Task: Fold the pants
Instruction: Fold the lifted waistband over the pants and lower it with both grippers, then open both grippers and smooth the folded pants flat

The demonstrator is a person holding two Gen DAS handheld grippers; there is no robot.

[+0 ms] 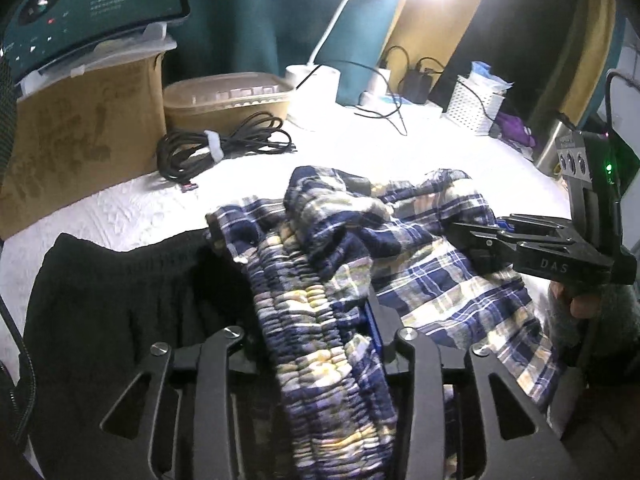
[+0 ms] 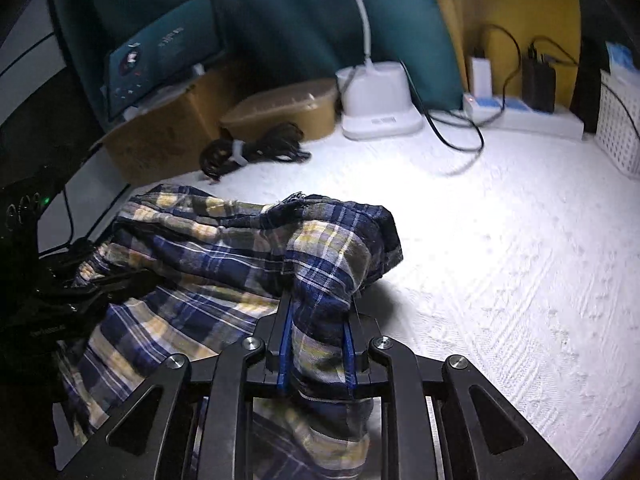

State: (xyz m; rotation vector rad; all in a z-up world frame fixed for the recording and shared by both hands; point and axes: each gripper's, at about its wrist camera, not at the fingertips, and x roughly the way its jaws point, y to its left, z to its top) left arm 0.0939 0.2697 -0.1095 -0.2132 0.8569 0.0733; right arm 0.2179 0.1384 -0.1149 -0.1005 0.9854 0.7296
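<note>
On the white textured bedcover (image 2: pixel 500 240), the plaid pants (image 1: pixel 440 280) lie bunched in a loose heap between my two grippers, one end under each. I hold them at both ends, I judge, so the cloth can be laid out flat before a fold goes in; a single grip would only drag the bundle.

My left gripper (image 1: pixel 316 344) has the gathered elastic waistband (image 1: pixel 308 320) running up between its fingers. The jaws stand partly spread, and only the blue pad (image 1: pixel 374 322) on the right shows, close against the cloth. The other pad is hidden by the waistband, so I cannot tell whether it is a true pinch.

My right gripper (image 2: pixel 318 344) has a thick fold of the plaid fabric between its blue pads (image 2: pixel 285 344), which stand a little apart and press on both sides of the wad. That one is pinching the cloth.

Black pants (image 1: pixel 120 300) lie just beside the plaid ones on the left. A coiled black cable (image 1: pixel 224 148) and a cardboard box (image 1: pixel 80 136) sit well apart near the back.
</note>
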